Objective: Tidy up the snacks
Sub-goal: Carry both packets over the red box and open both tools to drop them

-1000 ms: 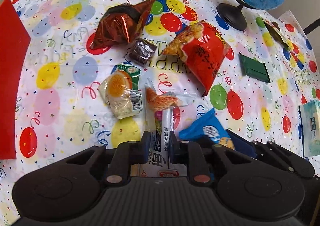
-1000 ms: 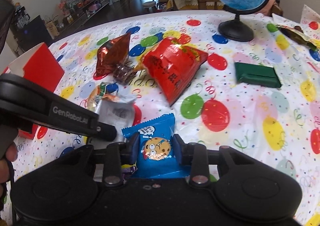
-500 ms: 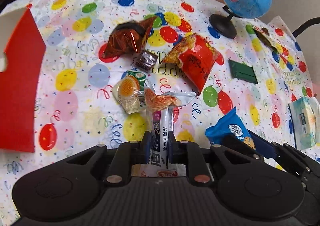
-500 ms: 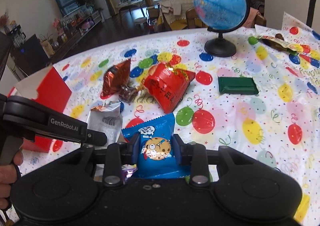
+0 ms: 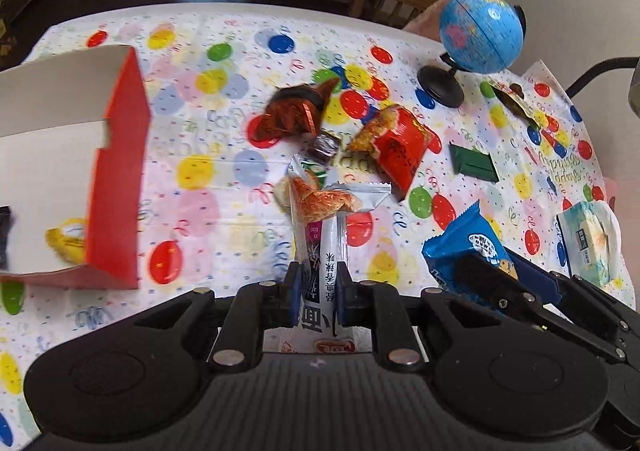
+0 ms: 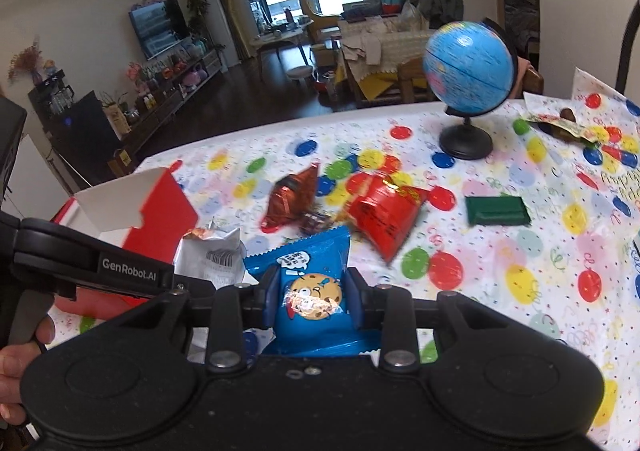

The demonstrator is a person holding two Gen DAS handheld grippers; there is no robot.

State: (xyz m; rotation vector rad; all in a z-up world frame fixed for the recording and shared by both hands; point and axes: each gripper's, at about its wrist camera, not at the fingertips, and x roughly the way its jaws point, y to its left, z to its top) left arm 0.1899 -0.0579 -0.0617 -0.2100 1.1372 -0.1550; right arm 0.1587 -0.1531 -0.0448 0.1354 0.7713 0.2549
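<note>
my left gripper [image 5: 318, 291] has its jaws pinched tight on a tall white plastic snack packet [image 5: 324, 247] with an orange food picture at the top, held upright above the balloon-print tablecloth [image 5: 224, 155]. my right gripper [image 6: 310, 293] is clamped on a blue cookie packet [image 6: 308, 283] with a cartoon cookie face, also lifted clear of the cloth; the left view shows that blue packet [image 5: 466, 247] just to its right. to my left sits an open red and white cardboard box [image 5: 116, 187] with a yellow packet [image 5: 68, 243] inside. further out, mid-table, lie a red crisp bag [image 5: 396, 147], a small dark wrapped sweet [image 5: 325, 145] and a copper-brown foil bag [image 5: 296, 113], close together. a flat dark green packet [image 5: 474, 163] lies apart to the right. at the far edge stands a small blue globe on a black stand [image 5: 478, 35].
</note>
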